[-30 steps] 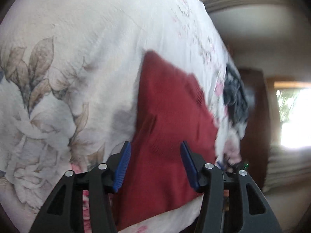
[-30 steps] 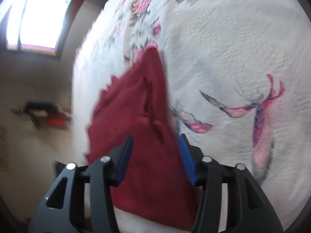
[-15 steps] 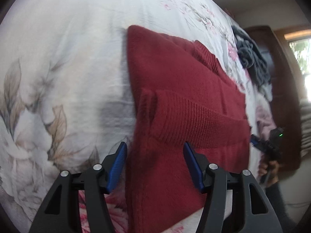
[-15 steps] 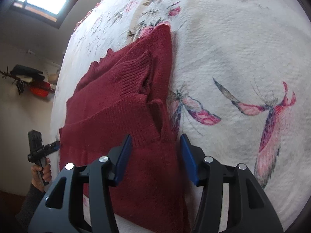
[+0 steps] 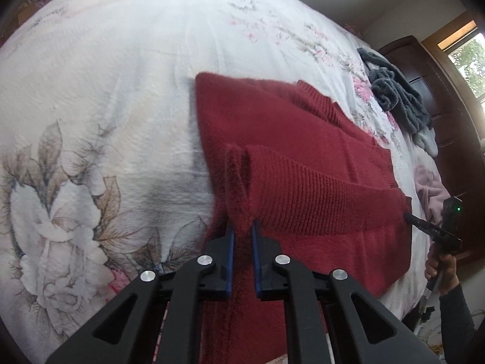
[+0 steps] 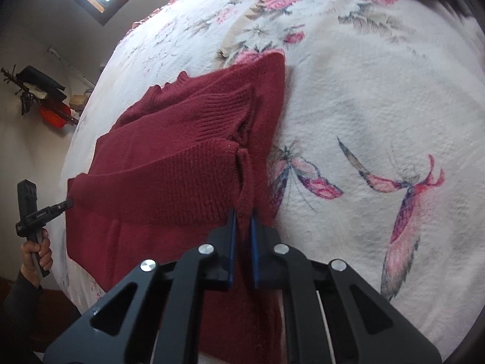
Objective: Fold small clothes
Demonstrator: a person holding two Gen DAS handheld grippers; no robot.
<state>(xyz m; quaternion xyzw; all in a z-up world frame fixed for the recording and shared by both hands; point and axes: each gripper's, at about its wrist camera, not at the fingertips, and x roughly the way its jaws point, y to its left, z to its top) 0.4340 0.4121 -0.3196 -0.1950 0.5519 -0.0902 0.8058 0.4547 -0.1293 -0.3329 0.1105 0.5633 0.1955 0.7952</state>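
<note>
A dark red knitted sweater [image 5: 291, 139] lies on a white floral bedspread [image 5: 106, 75], its ribbed hem lifted into a fold across the body. My left gripper [image 5: 242, 227] is shut on the hem's left corner. In the right wrist view the same sweater [image 6: 182, 139] shows with its sleeve cuff folded on top, and my right gripper [image 6: 242, 215] is shut on the hem's right corner. Each view shows the other gripper [image 5: 436, 230] [image 6: 39, 212] at the far end of the hem, held by a hand.
A dark grey garment [image 5: 397, 97] and a pale pink one [image 5: 430, 188] lie farther along the bed. A dark wooden cabinet [image 5: 448, 121] stands beyond them. The bedspread [image 6: 379, 106] stretches wide to the right of the sweater. A wall rack [image 6: 39, 91] hangs at left.
Both grippers went from open above the sweater to shut on the hem's two corners, and the ribbed hem is now raised and folded over toward the collar.
</note>
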